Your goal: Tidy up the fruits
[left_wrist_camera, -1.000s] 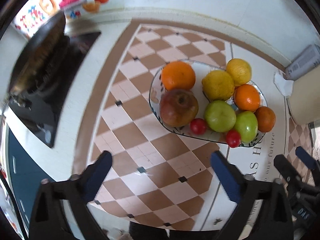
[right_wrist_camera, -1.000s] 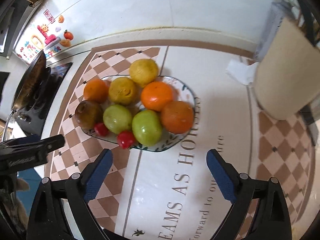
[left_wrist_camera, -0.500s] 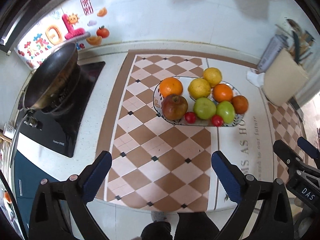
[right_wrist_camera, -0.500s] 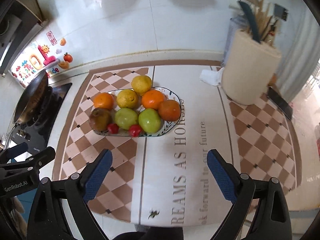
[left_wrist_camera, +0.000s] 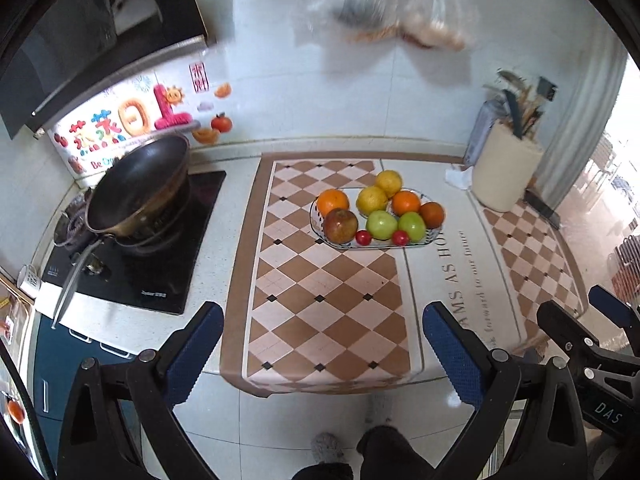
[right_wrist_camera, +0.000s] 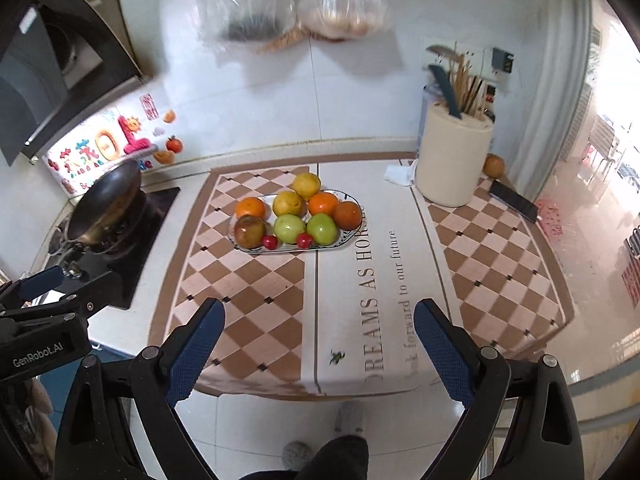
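From the left wrist view, the left gripper (left_wrist_camera: 320, 340) stands wide apart with nothing between its blue-padded fingers (left_wrist_camera: 196, 344), held out past the counter's near edge above the floor. The oval glass dish with a patterned rim (left_wrist_camera: 320, 229), heaped with oranges, yellow citrus, green apples, a brownish-red apple (left_wrist_camera: 340, 225) and two small red tomatoes, sits on the brown-and-cream checked table mat (left_wrist_camera: 320, 300) toward 12 to 1 o'clock from the tongs, well apart from them. The dish's long axis runs roughly 9 to 3 o'clock across this view. The black wok (left_wrist_camera: 138, 188) on the dark stove lies at about 10 o'clock. The right gripper (left_wrist_camera: 580, 328) shows at 3 to 4 o'clock, at the frame's edge.

From the right wrist view, the right gripper (right_wrist_camera: 318, 334) is likewise spread wide and empty, back from the counter edge. The dish (right_wrist_camera: 240, 245) lies toward 11 to 12 o'clock, its long axis again crosswise, with the green apples (right_wrist_camera: 322, 229) and the dark orange (right_wrist_camera: 347, 215) at its near right end. The cream utensil crock (right_wrist_camera: 452, 160) stands at 1 o'clock.

Neither arm looks clearly nearer; the left lines up better with the brownish-red apple's end, the right with the orange end. Any reach would go forward over the mat.
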The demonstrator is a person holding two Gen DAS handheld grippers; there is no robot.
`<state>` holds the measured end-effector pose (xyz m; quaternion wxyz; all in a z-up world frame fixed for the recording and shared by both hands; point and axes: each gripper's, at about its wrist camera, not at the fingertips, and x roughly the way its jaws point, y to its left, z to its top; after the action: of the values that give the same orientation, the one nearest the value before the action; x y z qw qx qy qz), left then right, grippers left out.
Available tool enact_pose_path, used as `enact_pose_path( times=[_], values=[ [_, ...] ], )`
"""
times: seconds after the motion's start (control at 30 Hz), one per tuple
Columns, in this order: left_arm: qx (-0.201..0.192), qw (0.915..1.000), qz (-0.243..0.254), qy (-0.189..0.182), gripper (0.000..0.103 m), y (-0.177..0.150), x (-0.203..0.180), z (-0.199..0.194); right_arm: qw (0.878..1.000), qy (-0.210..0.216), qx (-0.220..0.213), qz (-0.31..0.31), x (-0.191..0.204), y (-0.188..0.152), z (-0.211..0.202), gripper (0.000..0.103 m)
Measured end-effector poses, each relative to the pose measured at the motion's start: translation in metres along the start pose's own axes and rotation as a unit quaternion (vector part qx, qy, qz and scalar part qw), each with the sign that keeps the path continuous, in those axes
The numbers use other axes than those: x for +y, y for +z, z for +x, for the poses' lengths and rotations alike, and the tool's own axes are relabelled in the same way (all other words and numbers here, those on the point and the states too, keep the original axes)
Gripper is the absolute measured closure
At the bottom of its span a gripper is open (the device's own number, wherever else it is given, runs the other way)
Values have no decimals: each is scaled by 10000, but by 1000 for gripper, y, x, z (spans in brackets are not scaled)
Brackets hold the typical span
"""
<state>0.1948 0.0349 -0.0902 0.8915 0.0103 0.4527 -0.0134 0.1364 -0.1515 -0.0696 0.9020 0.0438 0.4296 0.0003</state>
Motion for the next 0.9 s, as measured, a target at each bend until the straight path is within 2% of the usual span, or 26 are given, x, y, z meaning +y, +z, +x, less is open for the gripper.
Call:
enact_pose_path(
  times=[0.27, 0.47, 0.73, 0.9],
  values=[
    [-428, 9991, 0, -30, 1, -24, -5, -65, 9990, 98, -435, -95, 0, -12, -79, 5],
    [-563, 9984, -30, -29, 1, -34, -12, -99, 9974, 148, -669, -228, 0, -16, -125, 5],
    [-609, 9979, -236, 10, 1, -49, -13, -117, 9973, 292, -651, -175, -6, -26, -149, 4],
    [-619, 9978, -234, 50, 1, -53, -15, -118, 9974, 355, -599, -171, -10, -28, -149, 4]
  ],
)
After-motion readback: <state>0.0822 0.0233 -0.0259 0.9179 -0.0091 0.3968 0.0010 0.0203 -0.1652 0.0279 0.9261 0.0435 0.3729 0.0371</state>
